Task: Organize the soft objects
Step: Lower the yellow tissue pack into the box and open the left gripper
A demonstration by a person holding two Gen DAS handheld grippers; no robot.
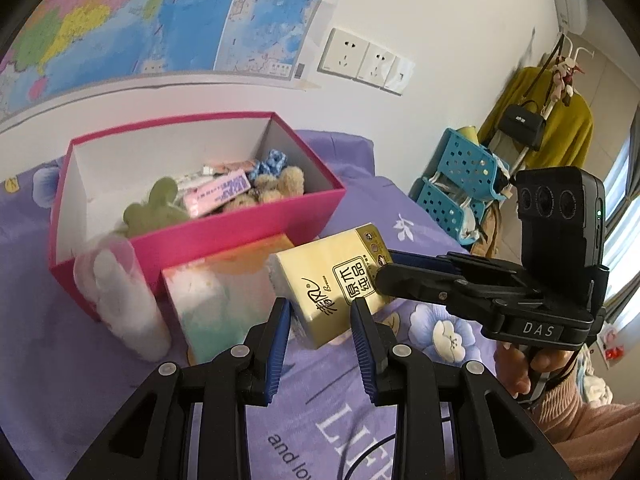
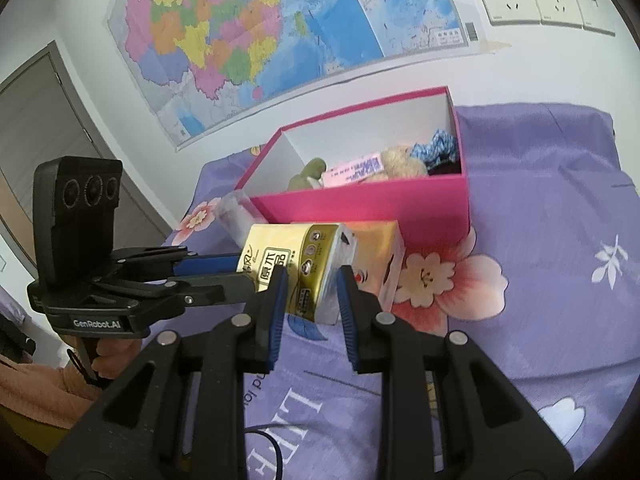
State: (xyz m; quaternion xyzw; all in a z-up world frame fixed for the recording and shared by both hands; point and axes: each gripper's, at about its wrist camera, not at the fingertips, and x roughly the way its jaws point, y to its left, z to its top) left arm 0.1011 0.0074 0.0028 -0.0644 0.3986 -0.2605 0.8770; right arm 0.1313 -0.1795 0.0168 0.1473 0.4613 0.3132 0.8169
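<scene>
Yellow tissue pack [image 1: 336,280] at frame centre, clamped at one end by left gripper [image 1: 320,312], at the other by right gripper [image 2: 312,280], before pink box [image 1: 240,236].

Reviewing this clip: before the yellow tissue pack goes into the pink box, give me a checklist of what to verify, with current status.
1. Left tool pinching one end of the yellow tissue pack: ok, pads on both sides.
2. Right tool pinching the other end: ok.
3. Pack clear of the purple bedsheet: ok, it hangs between the two tools.
4. Pink box open on top: ok, no lid on.
5. Free room in the box: ok, the left part is bare; plush toys and a pink packet sit toward the right.
6. Path over the near wall: cannot tell, the square tissue box and clear bottle stand close against it.
</scene>
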